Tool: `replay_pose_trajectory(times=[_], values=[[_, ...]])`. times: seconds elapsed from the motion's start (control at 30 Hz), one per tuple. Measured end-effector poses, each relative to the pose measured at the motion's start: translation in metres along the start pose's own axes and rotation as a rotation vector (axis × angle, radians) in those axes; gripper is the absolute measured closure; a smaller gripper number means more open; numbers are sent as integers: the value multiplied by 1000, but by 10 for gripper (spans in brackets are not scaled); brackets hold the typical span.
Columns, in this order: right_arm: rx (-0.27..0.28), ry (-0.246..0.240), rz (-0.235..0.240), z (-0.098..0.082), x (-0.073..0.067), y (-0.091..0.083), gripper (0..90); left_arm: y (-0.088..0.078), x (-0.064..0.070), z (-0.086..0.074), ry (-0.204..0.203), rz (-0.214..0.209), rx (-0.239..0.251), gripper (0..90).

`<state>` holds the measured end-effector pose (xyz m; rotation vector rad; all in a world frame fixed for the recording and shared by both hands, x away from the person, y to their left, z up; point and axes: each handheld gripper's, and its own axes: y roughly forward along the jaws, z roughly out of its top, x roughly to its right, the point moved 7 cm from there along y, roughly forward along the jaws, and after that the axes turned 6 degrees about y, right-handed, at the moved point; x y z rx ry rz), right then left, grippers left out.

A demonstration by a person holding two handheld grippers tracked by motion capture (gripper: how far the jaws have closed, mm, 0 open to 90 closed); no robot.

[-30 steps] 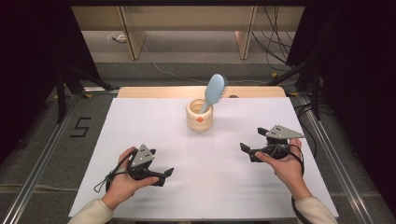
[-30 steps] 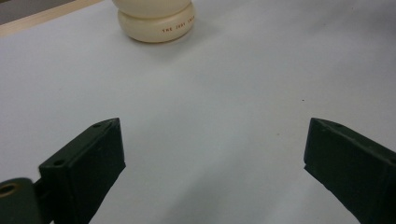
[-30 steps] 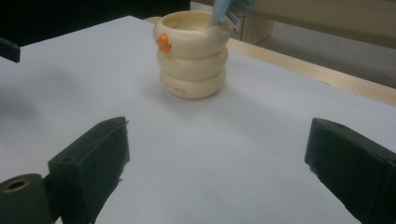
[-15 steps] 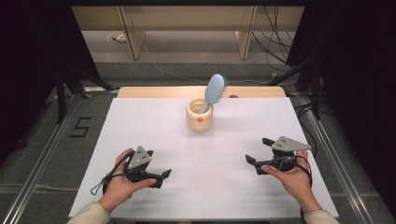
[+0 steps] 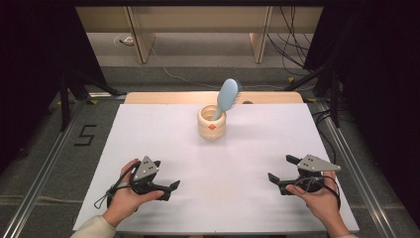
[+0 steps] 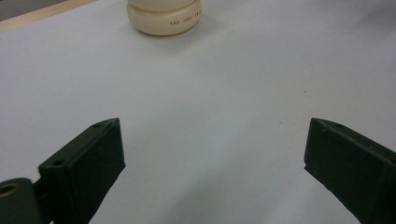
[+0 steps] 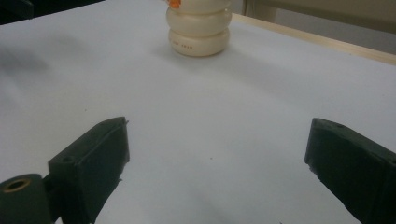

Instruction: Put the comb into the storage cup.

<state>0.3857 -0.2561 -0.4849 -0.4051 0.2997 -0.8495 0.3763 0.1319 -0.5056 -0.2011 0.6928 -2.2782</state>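
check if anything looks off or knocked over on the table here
Nothing stands out. The cream cup stands upright on the white table, with the blue hairbrush leaning inside it, head up. No spill or damage shows.

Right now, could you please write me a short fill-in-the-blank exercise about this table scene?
1. The light blue hairbrush stands in the cream ____.
2. The cup sits on the ____ table cover.
3. The jaws of the left gripper and the right gripper stand ____, with nothing between them.
4. The brush leans with its ____ end up.

Missing words: cup; white; open; bristle
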Motion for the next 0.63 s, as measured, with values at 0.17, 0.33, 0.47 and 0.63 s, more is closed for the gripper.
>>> replay_pose_trajectory(times=[0.17, 0.33, 0.47, 0.63], values=[[8, 12, -9, -6, 2, -6, 73, 1, 0, -1, 0, -3, -3, 44], [-1, 15, -2, -12, 0, -7, 71, 2, 2, 0, 2, -7, -2, 44], [2, 25, -3, -12, 0, -6, 73, 3, 6, 1, 13, -19, -3, 44], [11, 27, -6, -11, 0, -6, 70, 4, 5, 0, 12, -17, -3, 44]])
